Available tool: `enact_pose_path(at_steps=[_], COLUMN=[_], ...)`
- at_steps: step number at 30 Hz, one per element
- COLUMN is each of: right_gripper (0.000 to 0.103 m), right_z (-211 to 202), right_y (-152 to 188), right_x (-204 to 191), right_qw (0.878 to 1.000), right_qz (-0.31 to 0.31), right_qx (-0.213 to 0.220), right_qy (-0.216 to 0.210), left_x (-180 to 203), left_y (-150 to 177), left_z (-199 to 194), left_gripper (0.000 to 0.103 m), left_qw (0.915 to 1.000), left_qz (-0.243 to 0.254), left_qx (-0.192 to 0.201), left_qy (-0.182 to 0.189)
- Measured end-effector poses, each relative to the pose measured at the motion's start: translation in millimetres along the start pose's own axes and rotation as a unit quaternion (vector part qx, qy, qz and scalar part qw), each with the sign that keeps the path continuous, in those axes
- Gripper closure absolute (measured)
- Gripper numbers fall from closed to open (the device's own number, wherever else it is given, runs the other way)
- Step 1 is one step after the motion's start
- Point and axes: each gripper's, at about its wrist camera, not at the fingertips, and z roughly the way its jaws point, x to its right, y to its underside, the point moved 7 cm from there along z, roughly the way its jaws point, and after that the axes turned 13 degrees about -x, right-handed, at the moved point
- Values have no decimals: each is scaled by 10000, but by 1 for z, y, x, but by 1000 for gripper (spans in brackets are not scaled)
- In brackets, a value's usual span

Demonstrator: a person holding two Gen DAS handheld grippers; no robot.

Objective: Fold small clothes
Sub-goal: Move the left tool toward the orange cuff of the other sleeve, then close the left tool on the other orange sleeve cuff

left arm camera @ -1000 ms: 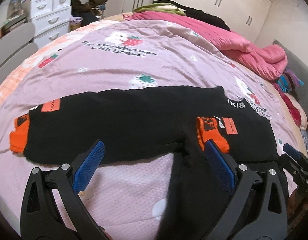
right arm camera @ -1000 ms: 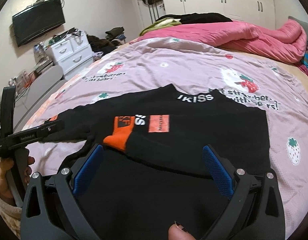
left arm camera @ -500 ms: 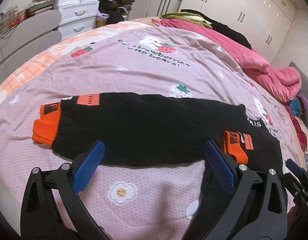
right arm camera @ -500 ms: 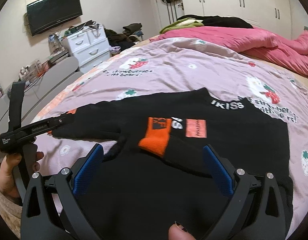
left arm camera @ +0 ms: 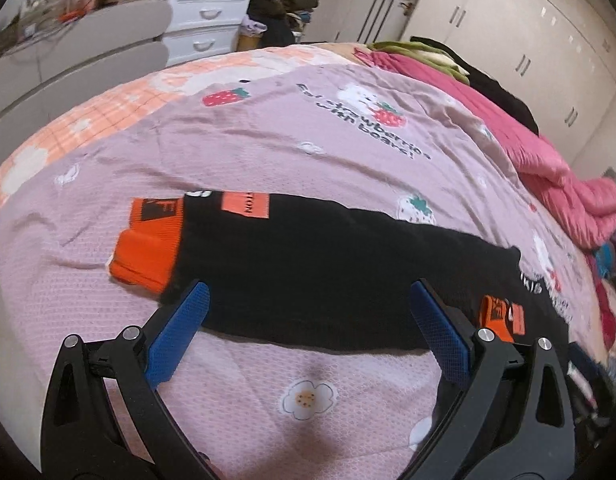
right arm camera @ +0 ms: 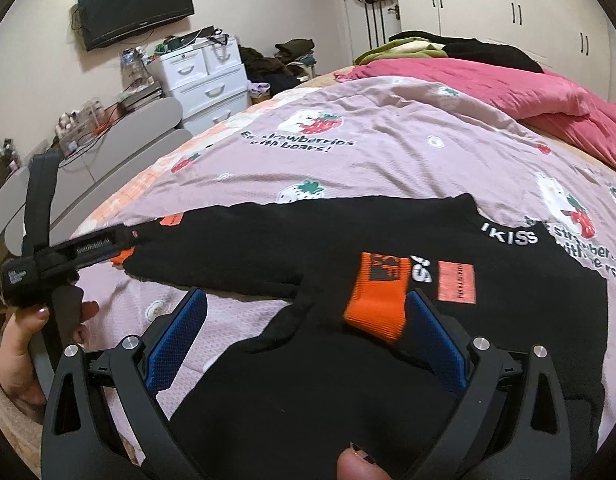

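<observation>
Folding half begun: black sweater (right arm camera: 387,380) lies flat on your bedspread (left arm camera: 268,140), one sleeve (right arm camera: 379,292) across the chest | other sleeve (left arm camera: 308,264) outstretched | left gripper (left arm camera: 308,320) and right gripper (right arm camera: 304,328) spread, empty.

I see the sweater (right arm camera: 347,380) lying flat on the bed (right arm camera: 387,160), one sleeve (left arm camera: 327,272) stretched out to the left, the other sleeve (right arm camera: 387,296) folded across its body. Behind it a quilt (right arm camera: 507,84) is heaped, probably with clothes (right arm camera: 427,46) on top. A drawer chest (right arm camera: 204,80) stands beyond the bed's left side.
</observation>
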Motion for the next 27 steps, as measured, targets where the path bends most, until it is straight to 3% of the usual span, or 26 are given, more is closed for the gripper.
enact_pose_path(at_steps=[16,21,27], right_gripper=[4,4,4], right_z=[12,22,22], right_y=[-18,-16,-12], right_x=[-12,-23,-26], right_qw=[9998,9972,9975], right_qz=[-139,-19,-120], right_qx=[-116,-358,-420], right_qy=[-67,-654,-553], left_x=[-67,-82,-88], left_y=[-6,-5,-1], left_z=[6,15,36], left_gripper=[9,9,9], left_qw=[9953,9922,9886], left_qz=[-861,-1174,-1416], left_qx=[-130,-264,-503], left_qy=[-431,-312,-125])
